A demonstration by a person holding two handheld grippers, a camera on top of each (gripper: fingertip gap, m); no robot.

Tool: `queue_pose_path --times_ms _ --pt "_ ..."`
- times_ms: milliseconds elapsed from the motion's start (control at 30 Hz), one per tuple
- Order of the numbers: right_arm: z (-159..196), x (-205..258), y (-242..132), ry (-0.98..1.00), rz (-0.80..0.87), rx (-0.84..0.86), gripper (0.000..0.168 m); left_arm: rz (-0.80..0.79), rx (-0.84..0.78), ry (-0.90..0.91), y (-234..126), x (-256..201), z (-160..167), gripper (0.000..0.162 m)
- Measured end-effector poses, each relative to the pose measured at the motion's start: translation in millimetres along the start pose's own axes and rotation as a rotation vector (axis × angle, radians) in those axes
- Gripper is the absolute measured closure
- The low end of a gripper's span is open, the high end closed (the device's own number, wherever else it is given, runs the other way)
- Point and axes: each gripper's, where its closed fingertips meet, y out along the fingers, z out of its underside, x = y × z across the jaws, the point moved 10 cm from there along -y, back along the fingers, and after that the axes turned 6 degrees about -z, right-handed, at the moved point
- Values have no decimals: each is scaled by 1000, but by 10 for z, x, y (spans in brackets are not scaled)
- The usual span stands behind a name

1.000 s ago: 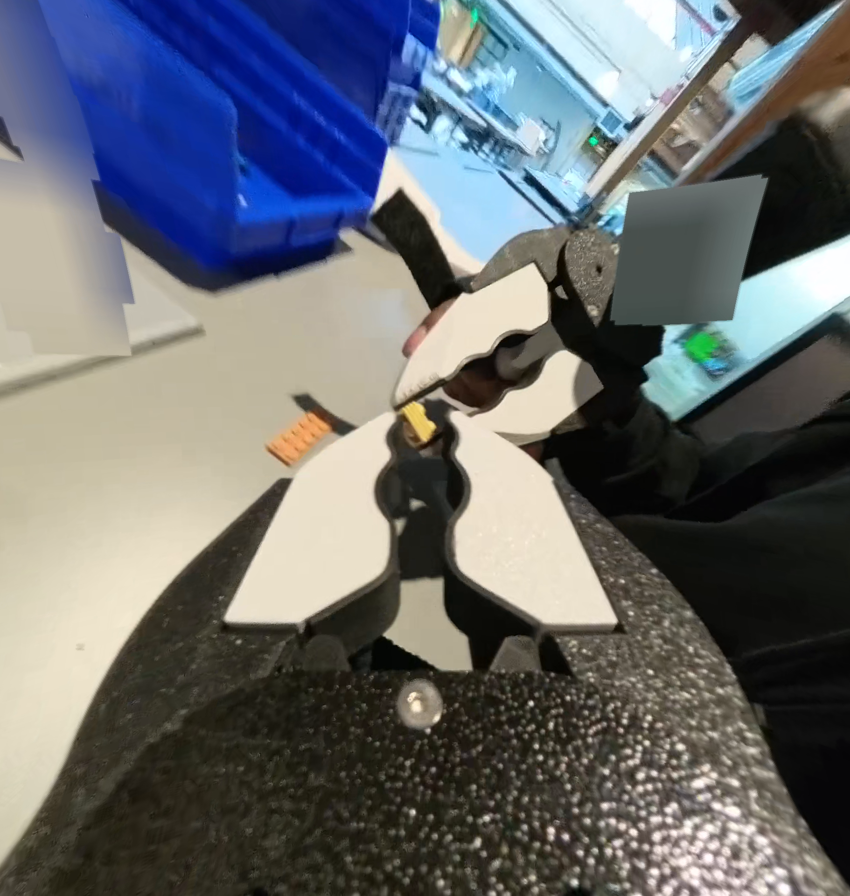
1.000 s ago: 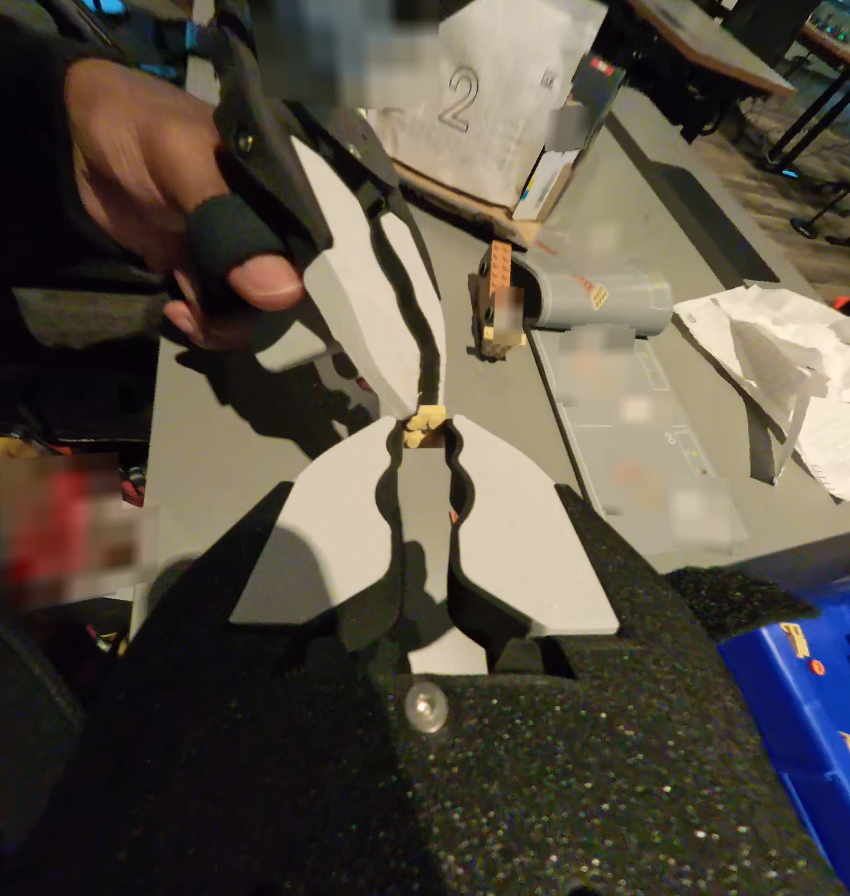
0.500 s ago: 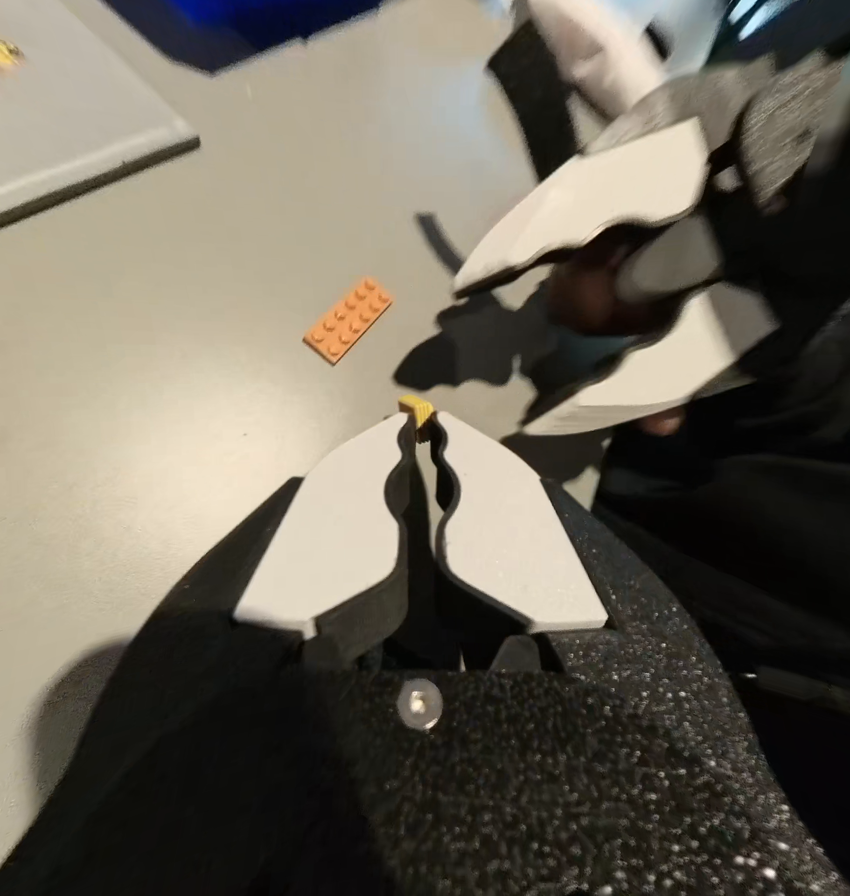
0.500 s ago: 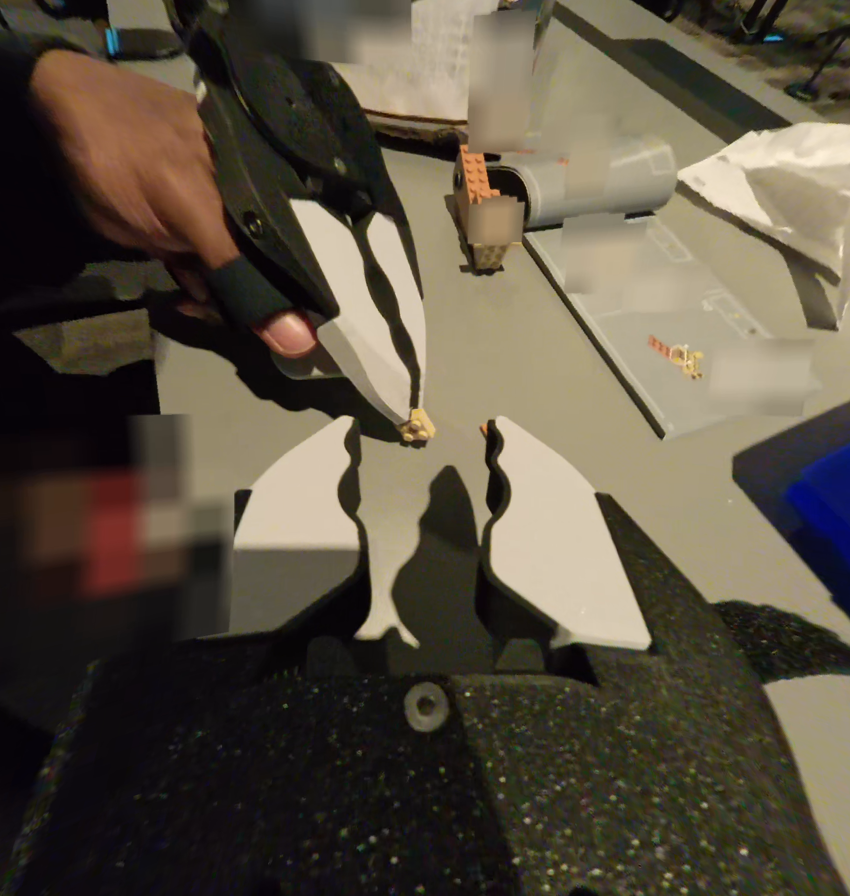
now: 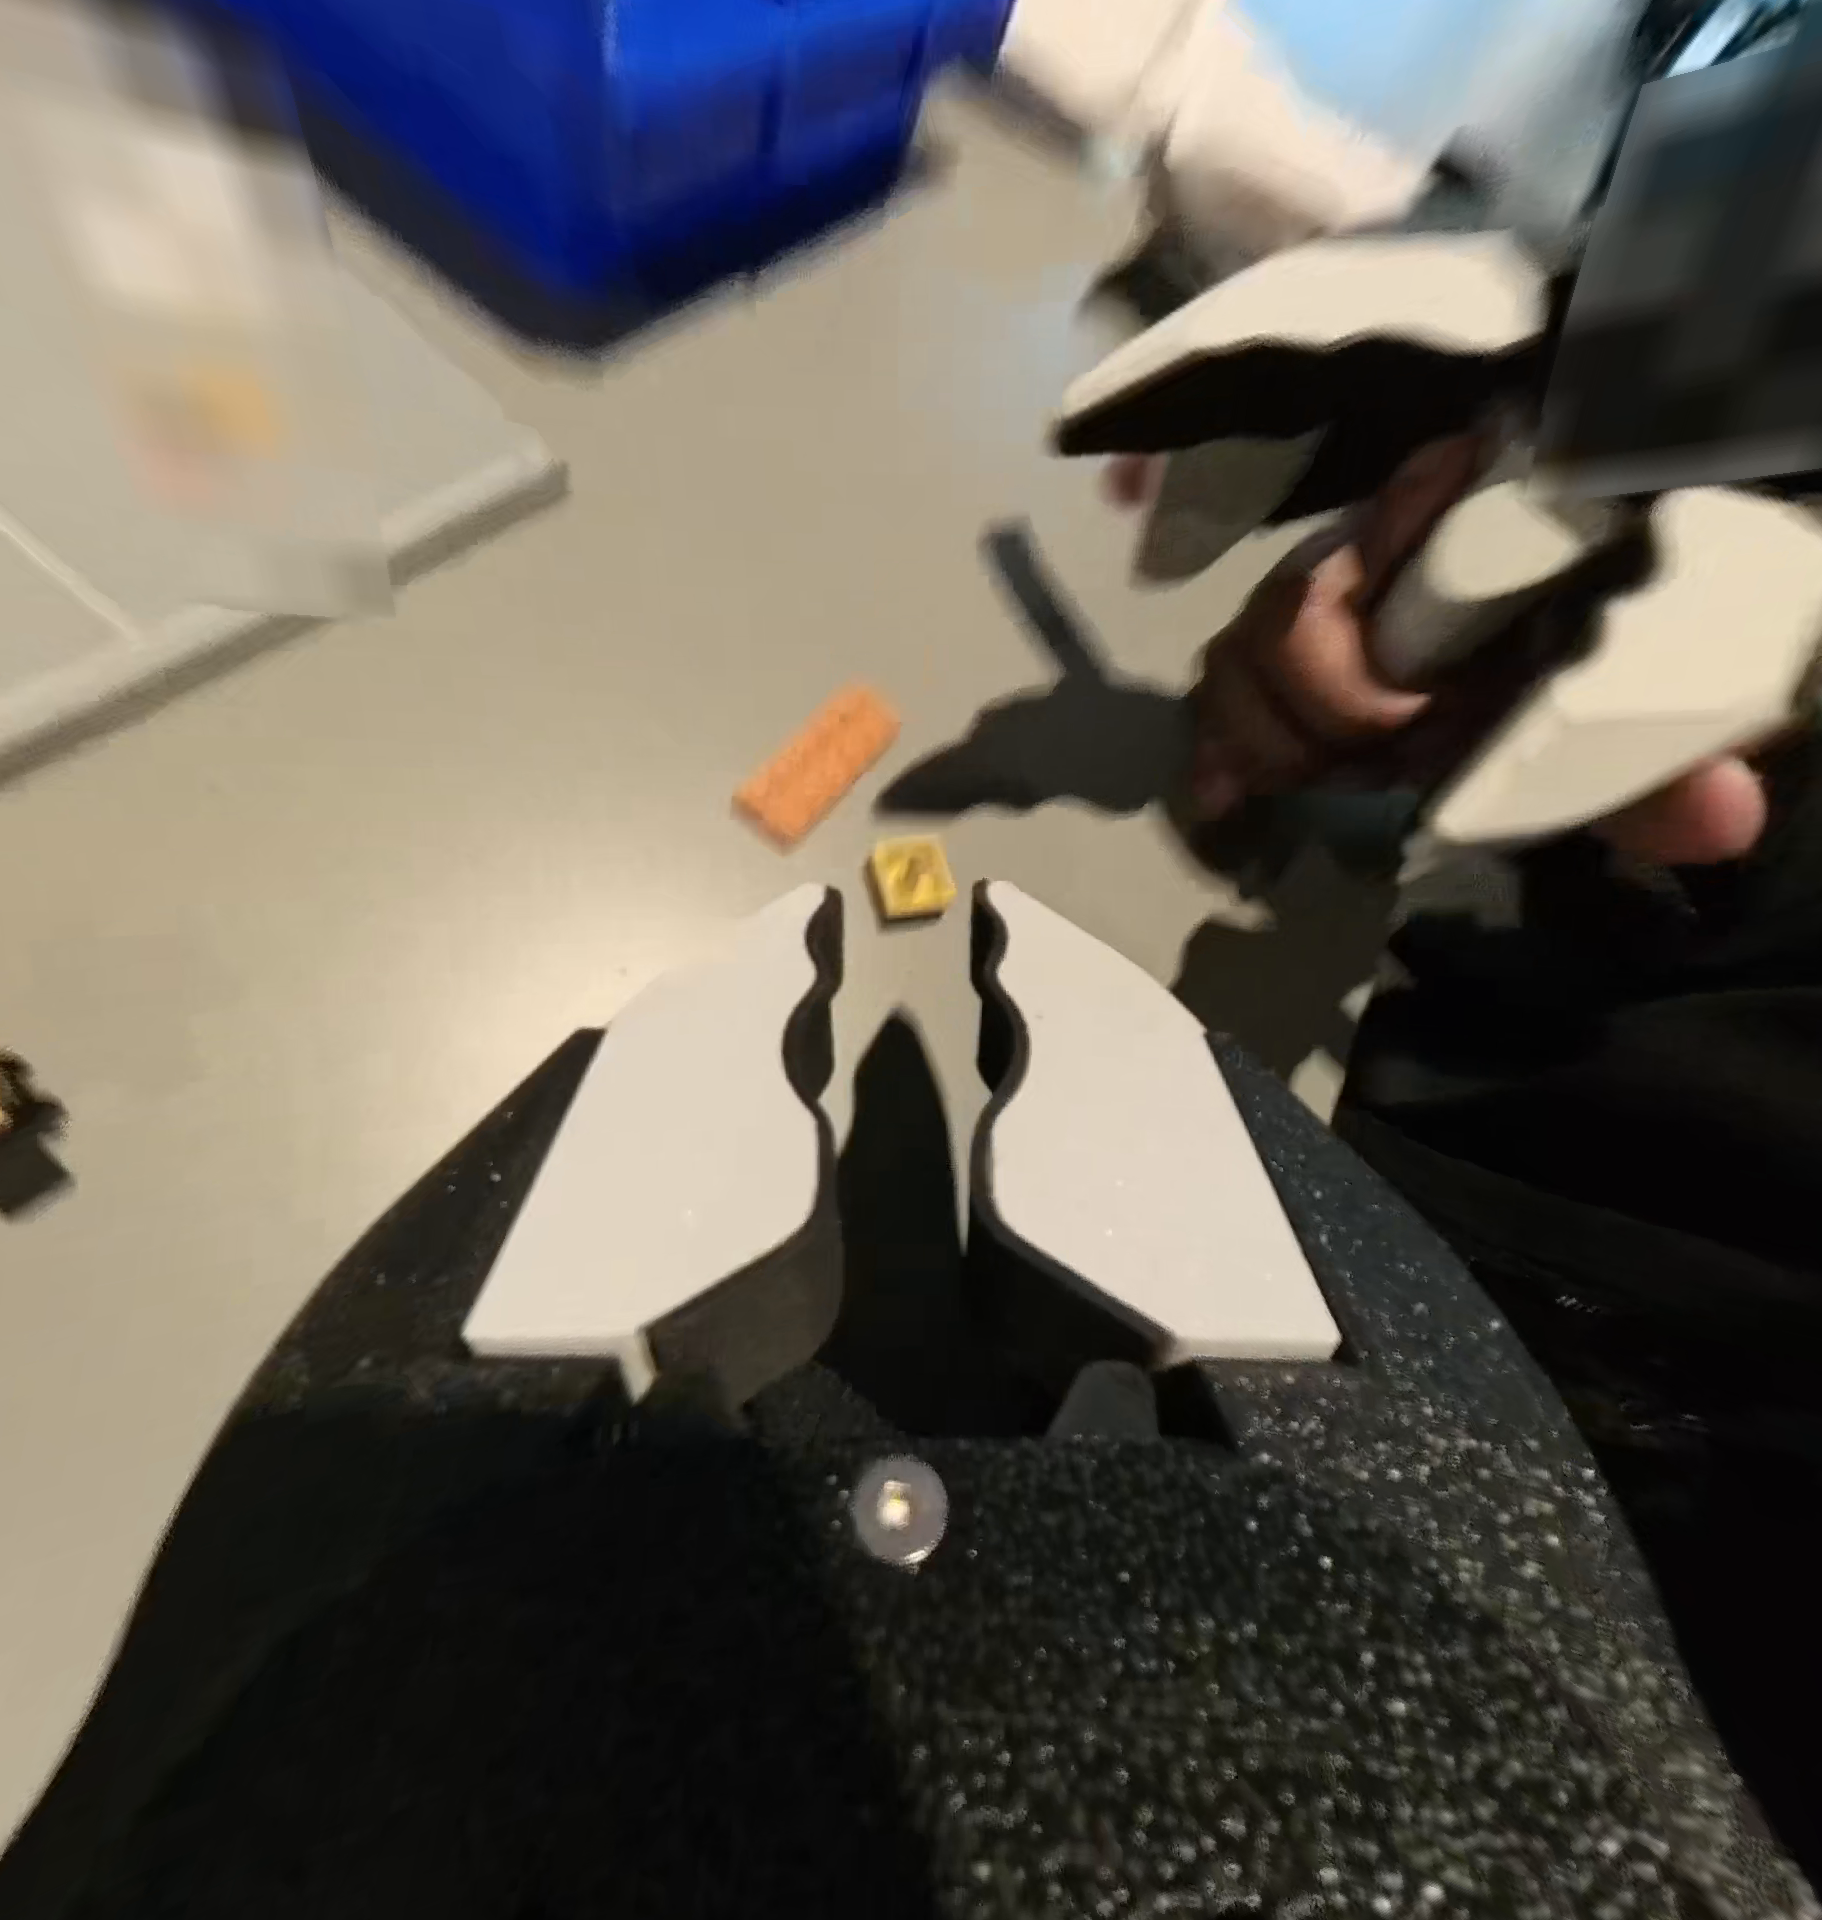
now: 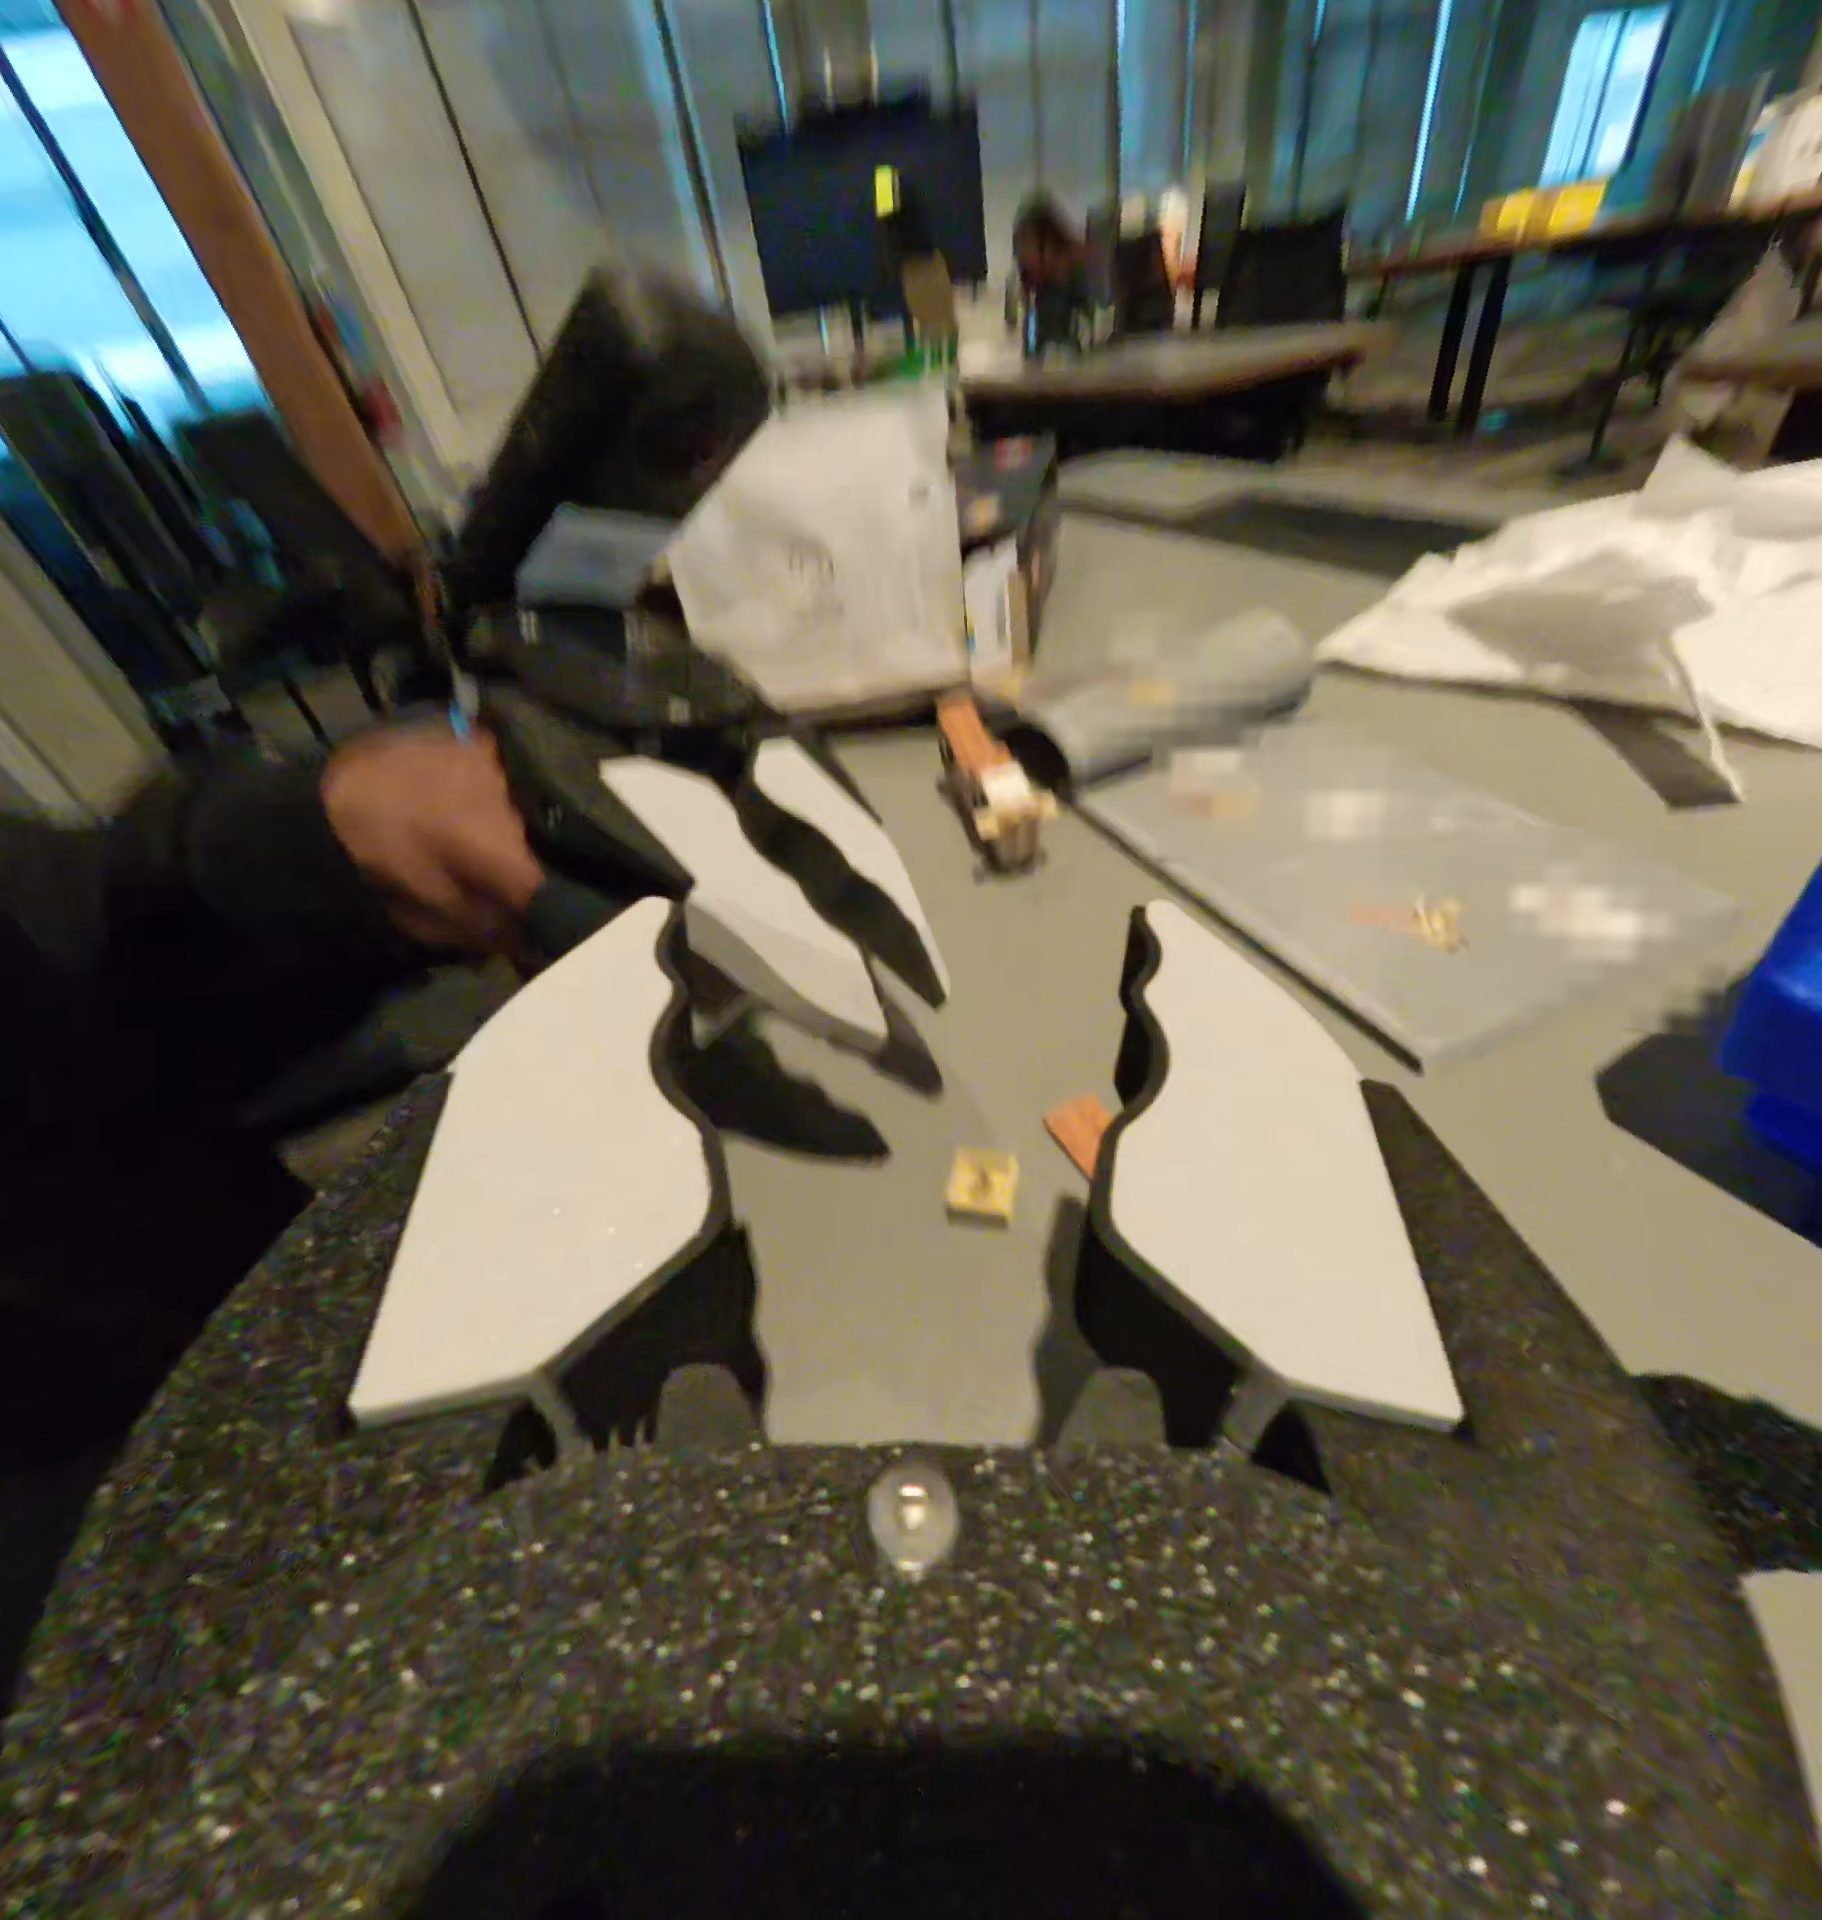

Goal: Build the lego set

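Yellow tile (image 5: 910,879) lies loose on table (image 5: 315,831); left gripper (image 5: 905,902) released, right gripper (image 6: 902,966) released. Regrip squarely by edges, beside orange plate (image 5: 819,767).

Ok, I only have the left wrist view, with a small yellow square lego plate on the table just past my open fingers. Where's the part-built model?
Observer: The part-built orange and tan lego model stands farther up the grey table, beside a curled grey sheet.
Operator: Is the right hand-held gripper carrying anything?
Observer: No. The right hand-held gripper is wide open and empty, and the small yellow square lego plate lies on the table between its fingers in that view.
Operator: What's beyond the booklet?
Observer: Crumpled white paper bags lie past the open grey instruction booklet.
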Motion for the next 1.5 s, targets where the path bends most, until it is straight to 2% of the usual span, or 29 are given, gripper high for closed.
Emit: queue_pose_path --times_ms 133,233,300,400,533,700,867,967,1067,1133,1267,1300,1433,1500 --pt "-244 9 1 144 -66 -441 78 95 -340 -15 -137 -189 -119 141" --pt "-424 76 50 215 -121 -732 74 246 -668 -200 -134 -310 -173 147" --pt "-505 138 95 238 -142 -882 72 351 -825 -318 -84 -384 -190 149" --pt "-569 203 131 215 -120 -992 68 444 -905 -345 -12 -491 -192 148" --pt "-575 175 56 191 -27 -1045 69 436 -930 -358 -5 -491 -180 146" --pt "-631 197 44 185 8 -984 80 566 -886 -425 80 -572 -149 145" --pt "-674 190 18 232 -9 -1002 89 670 -879 -468 103 -577 -144 147" --pt "-646 173 0 146 15 -954 89 692 -887 -452 109 -557 -152 142" --pt "-566 92 -51 74 80 -867 82 544 -863 -314 66 -537 -174 136" --pt "-506 47 -125 12 164 -721 83 329 -780 -180 24 -444 -150 131" --pt "-331 -51 -282 -40 217 -365 102 -29 -586 127 -98 -200 -119 121" --pt "-270 -74 -301 -32 205 -272 113 -98 -540 189 -117 -147 -108 118" --pt "6 -116 -274 0 94 32 119 -195 -325 414 -100 -43 -60 118" --pt "97 -66 -209 -4 51 102 123 -188 -369 381 -97 -14 -97 113"
